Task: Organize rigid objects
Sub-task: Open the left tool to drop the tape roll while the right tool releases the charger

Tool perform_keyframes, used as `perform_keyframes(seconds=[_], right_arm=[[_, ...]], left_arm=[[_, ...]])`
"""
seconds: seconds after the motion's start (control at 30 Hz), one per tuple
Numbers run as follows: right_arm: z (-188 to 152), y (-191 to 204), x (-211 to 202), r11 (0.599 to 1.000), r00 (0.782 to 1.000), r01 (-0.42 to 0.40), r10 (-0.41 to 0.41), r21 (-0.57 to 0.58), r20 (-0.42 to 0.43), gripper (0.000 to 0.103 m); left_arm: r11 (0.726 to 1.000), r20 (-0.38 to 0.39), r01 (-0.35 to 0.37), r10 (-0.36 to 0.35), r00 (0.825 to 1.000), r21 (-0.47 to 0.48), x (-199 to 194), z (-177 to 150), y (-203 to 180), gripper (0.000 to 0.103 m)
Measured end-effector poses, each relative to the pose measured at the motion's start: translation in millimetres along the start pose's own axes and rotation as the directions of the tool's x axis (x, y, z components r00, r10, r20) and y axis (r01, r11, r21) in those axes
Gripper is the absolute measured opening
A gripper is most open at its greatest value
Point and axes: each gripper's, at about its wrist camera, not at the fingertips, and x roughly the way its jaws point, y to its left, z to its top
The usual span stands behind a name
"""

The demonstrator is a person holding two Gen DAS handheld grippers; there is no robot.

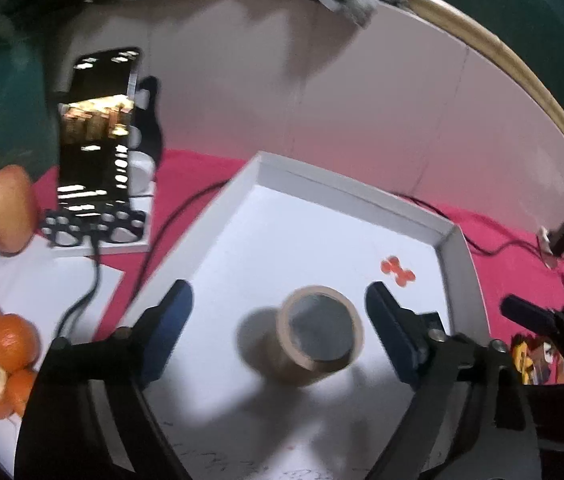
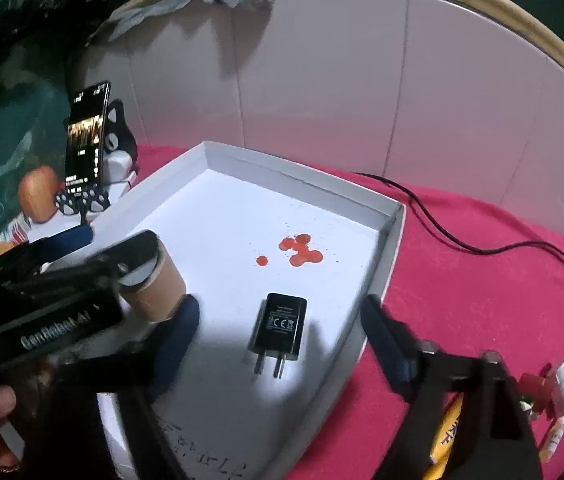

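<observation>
A brown tape roll (image 1: 319, 334) stands on its end on the floor of a white shallow tray (image 1: 345, 192). My left gripper (image 1: 278, 292) is open, its blue pads wide apart on either side of the roll and clear of it. In the right wrist view a black plug-in charger (image 2: 280, 328) lies flat in the same tray (image 2: 293, 172), prongs toward me. My right gripper (image 2: 282, 306) is open around it without touching. The tape roll (image 2: 158, 288) shows there too, partly hidden by the left gripper's body (image 2: 62, 300).
Red stains (image 2: 301, 250) mark the tray floor. A lit phone (image 1: 98, 120) leans on a cat-shaped stand at the left, with an apple (image 1: 6, 208) and oranges (image 1: 12, 344) nearby. Black cables (image 2: 441, 224) cross the red cloth (image 2: 481, 300). A white panelled wall stands behind.
</observation>
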Motion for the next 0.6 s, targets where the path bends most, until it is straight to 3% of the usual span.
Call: perform_keyframes(seconds=[0.03, 0.3, 0.47, 0.6], right_arm=[[0, 0, -3, 1.000, 1.000, 0.001, -0.001, 0.000, 0.009, 0.084], [-5, 7, -49, 0.998, 0.987, 0.040, -0.033, -0.039, 0.160, 0.084], [-8, -3, -94, 0.997, 0.952, 0.083, -0.080, 0.001, 0.297, 0.084], [-9, -25, -127, 0.991, 0.925, 0.082, -0.117, 0.110, 0.361, 0.084]], left_arm=[[1.000, 0.015, -0.008, 0.008, 1.000, -0.008, -5, 0, 2, 0.103], [0.999, 0.080, -0.038, 0.039, 0.996, -0.015, -39, -10, 3, 0.103], [0.999, 0.090, -0.044, 0.045, 0.995, -0.018, -56, -18, 1, 0.103], [0.999, 0.116, -0.041, 0.042, 0.992, -0.010, -69, -22, -7, 0.103]])
